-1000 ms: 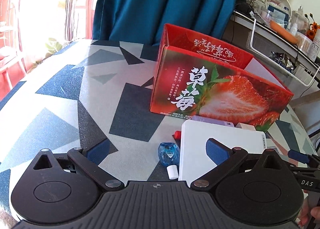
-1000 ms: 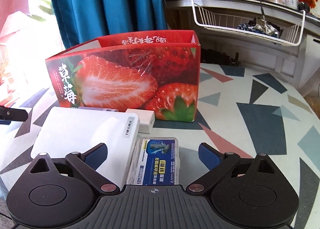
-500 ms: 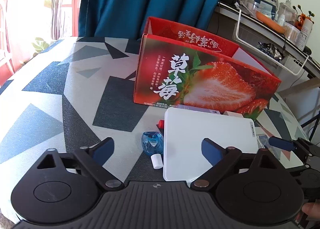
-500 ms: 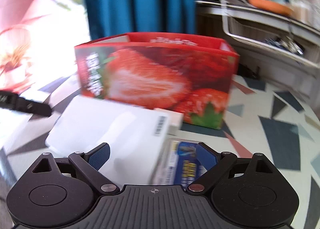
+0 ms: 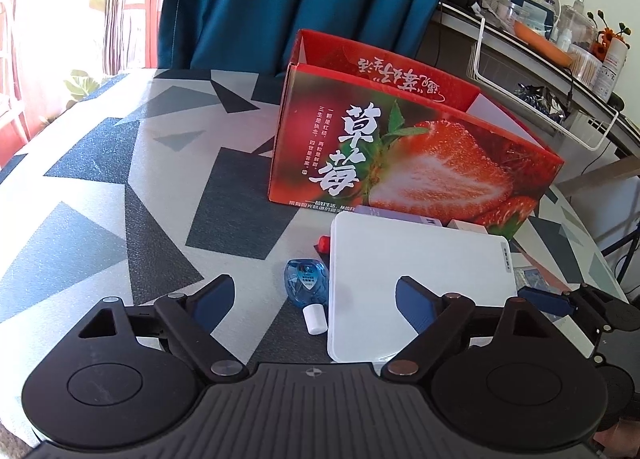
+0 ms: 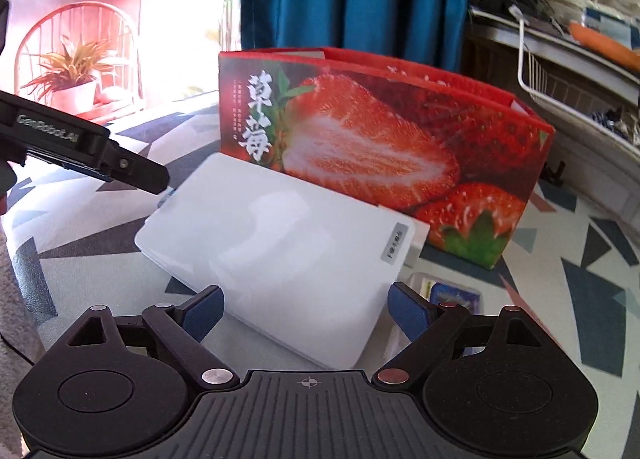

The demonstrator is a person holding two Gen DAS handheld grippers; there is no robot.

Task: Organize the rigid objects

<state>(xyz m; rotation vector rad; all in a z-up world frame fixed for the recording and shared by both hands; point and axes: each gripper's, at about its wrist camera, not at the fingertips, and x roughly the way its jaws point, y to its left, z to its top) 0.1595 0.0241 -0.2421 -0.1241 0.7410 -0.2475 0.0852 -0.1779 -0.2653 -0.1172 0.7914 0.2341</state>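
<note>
White flat box (image 6: pixel 276 259) between right gripper (image 6: pixel 308 309) fingers (image 6: pixel 204 309), untouched

Both hand-held grippers (image 5: pixel 310 305) (image 6: pixel 306 313) wide, closing

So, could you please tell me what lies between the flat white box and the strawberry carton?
In the left wrist view, a pale purple box and a small white box lie between the flat white box and the strawberry carton.

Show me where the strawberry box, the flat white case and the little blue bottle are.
strawberry box (image 5: pixel 420 163): left wrist view, on its printed front wall.
flat white case (image 6: pixel 280 255): right wrist view, on the middle of its lid.
little blue bottle (image 5: pixel 303 278): left wrist view, on its clear blue body.
</note>
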